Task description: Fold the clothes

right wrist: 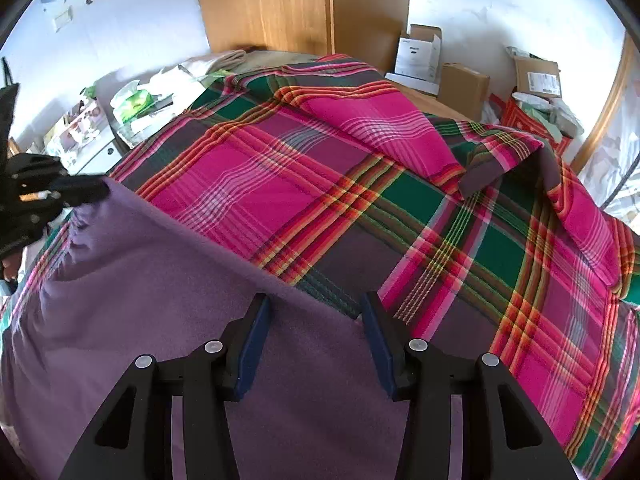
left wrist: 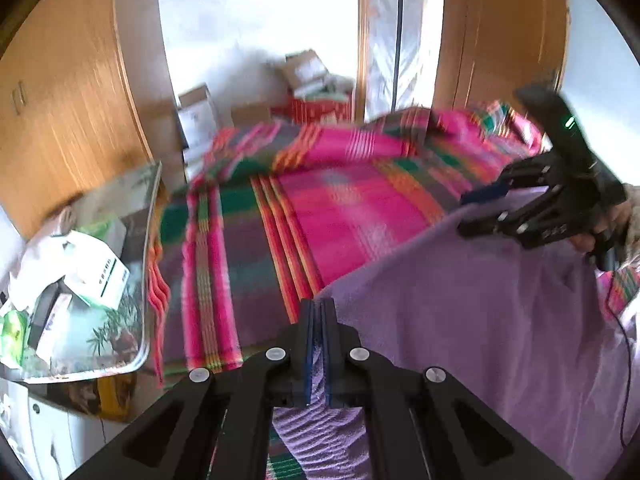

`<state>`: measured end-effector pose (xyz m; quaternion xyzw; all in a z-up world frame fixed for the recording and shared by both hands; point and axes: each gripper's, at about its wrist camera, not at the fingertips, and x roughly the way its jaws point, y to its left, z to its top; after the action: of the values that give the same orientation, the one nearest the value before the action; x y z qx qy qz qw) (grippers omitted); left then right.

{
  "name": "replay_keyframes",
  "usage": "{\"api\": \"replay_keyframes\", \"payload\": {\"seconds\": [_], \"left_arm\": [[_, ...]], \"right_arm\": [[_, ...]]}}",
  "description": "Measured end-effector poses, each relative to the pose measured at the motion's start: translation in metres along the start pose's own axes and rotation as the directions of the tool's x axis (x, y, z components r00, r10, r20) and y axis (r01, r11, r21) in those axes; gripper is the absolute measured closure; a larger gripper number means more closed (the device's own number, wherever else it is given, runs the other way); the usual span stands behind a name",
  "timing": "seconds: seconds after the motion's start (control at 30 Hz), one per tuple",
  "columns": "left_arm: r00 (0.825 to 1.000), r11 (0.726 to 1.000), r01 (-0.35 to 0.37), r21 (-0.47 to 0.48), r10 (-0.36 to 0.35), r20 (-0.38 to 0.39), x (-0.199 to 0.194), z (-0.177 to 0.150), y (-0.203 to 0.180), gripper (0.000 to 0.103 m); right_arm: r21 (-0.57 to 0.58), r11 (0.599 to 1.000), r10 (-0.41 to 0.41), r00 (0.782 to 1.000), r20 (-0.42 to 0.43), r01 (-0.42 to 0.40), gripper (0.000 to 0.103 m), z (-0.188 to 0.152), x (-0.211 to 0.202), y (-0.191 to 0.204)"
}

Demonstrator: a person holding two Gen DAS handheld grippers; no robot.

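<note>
A soft lilac fleece garment (right wrist: 168, 320) is spread over the near part of a bed covered by a pink, green and orange plaid blanket (right wrist: 360, 184). A corner of the fleece is pinched between the pressed-together fingers of the left gripper (left wrist: 319, 320), with fabric seen bunched beneath them. The right gripper (right wrist: 316, 332) is held with its blue-padded fingers spread apart above the garment's far edge, nothing being gripped. A cluttered glass-topped side table (left wrist: 120, 364) is seen beside the bed.
</note>
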<state>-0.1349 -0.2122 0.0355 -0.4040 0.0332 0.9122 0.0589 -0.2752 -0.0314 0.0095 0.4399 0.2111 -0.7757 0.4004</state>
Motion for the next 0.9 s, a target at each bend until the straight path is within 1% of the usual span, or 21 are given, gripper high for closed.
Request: {"api": "replay_keyframes", "payload": {"seconds": [0.07,0.17,0.23,0.27,0.33,0.37,0.4,0.43,0.47,0.57,0.73,0.9], "left_arm": [[1.0,1.0,-0.006,0.01,0.006,0.02,-0.005,0.0,-0.001,0.1],[1.0,1.0,-0.012,0.01,0.012,0.029,-0.005,0.0,0.0,0.1],[1.0,1.0,-0.009,0.0,0.009,0.029,-0.004,-0.001,0.002,0.1],[1.0,1.0,-0.002,-0.008,0.003,0.025,-0.003,-0.001,0.004,0.1],[1.0,1.0,0.0,-0.023,0.0,0.02,-0.001,-0.002,0.006,0.1],[1.0,1.0,0.003,-0.03,-0.002,0.016,0.0,-0.003,0.007,0.1],[1.0,0.999,0.0,-0.032,0.0,0.015,0.0,-0.004,0.006,0.1],[1.0,0.999,-0.002,-0.034,0.003,0.013,0.0,-0.005,0.005,0.1],[1.0,0.999,-0.002,-0.036,0.002,0.01,0.0,-0.005,0.005,0.1],[1.0,0.999,-0.005,-0.046,0.005,0.005,0.002,-0.004,0.006,0.1],[1.0,0.999,-0.024,-0.048,0.024,-0.004,0.003,-0.005,0.003,0.1],[1.0,0.998,-0.025,-0.051,0.025,0.004,-0.005,-0.004,0.001,0.1]], "right_arm": [[-0.02,1.0,-0.016,1.0,0.01,0.016,0.054,0.0,-0.001,0.004],[-0.052,0.998,-0.032,0.999,0.022,0.033,0.054,-0.001,-0.002,0.01],[-0.066,0.997,-0.032,0.999,0.025,0.034,0.06,-0.002,-0.002,0.012],[-0.074,0.997,-0.033,0.999,0.027,0.034,0.066,-0.002,-0.003,0.014],[-0.088,0.995,-0.033,0.999,0.03,0.035,0.073,-0.003,-0.004,0.016],[-0.096,0.995,-0.033,0.999,0.032,0.035,0.082,-0.003,-0.004,0.018],[-0.105,0.994,-0.032,0.999,0.033,0.035,0.087,-0.004,-0.005,0.021],[-0.117,0.992,-0.035,0.999,0.035,0.039,0.089,-0.005,-0.005,0.023],[-0.131,0.99,-0.046,0.998,0.039,0.051,0.093,-0.005,-0.006,0.026],[-0.167,0.983,-0.074,0.996,0.05,0.082,0.096,-0.007,-0.009,0.034],[-0.149,0.985,-0.077,0.994,0.074,0.087,0.097,-0.007,-0.023,0.036],[-0.147,0.985,-0.084,0.993,0.083,0.096,0.097,-0.011,-0.037,0.043]]}}
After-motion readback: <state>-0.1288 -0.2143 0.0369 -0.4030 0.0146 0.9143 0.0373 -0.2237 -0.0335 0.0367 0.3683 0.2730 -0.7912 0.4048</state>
